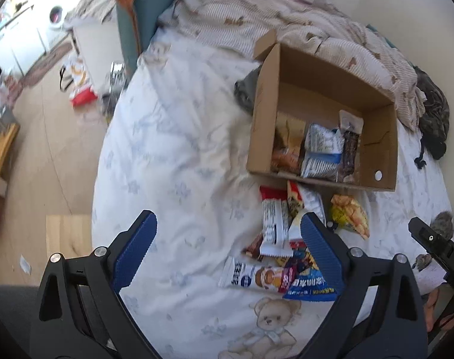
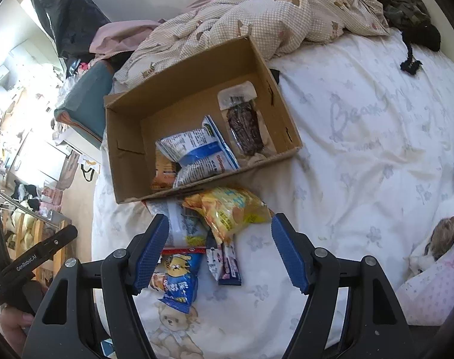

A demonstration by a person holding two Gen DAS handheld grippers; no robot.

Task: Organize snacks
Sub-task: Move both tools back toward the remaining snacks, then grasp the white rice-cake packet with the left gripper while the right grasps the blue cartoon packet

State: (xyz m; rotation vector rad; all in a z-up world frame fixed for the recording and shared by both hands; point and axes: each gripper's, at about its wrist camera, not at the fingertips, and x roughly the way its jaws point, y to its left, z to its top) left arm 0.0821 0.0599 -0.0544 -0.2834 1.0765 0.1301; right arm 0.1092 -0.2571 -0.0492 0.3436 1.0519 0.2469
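A cardboard box point(image 2: 131, 161) is seen lying open on a white floral sheet point(image 2: 361, 155), partly filled with snacks: a blue-and-white bag point(image 2: 194, 149), a clear pack of dark meat point(image 2: 244, 125) along the right wall, and an orange packet point(image 2: 164, 173) in the near corner. The rest of the snacks are spread on the sheet just in front of the box. A yellow chip bag point(image 2: 229, 209) is laid closest to the box's near wall, overlapping a white wrapper point(image 2: 179, 224); below these a blue bag point(image 2: 179, 281) and two slim sachets point(image 2: 224, 263) are seen. The right gripper point(image 2: 221, 251) is held over this pile with its jaws spread apart and nothing gripped, the chip bag and sachets showing between its blue pads point(image 2: 289, 254). In the left wrist view, the left gripper point(image 1: 227, 248) is held wide over bare sheet at the pile's left edge, also empty; a white bar point(image 1: 274, 224) and a long white-and-red stick point(image 1: 256, 278) are seen just beside its right pad. A crumpled checked quilt point(image 2: 271, 15) is heaped behind the box. A cat point(image 2: 436, 242) is seen resting at the right edge beside a pink pillow point(image 2: 430, 293). A printed teddy bear point(image 1: 271, 323) is shown on the sheet between the jaws.
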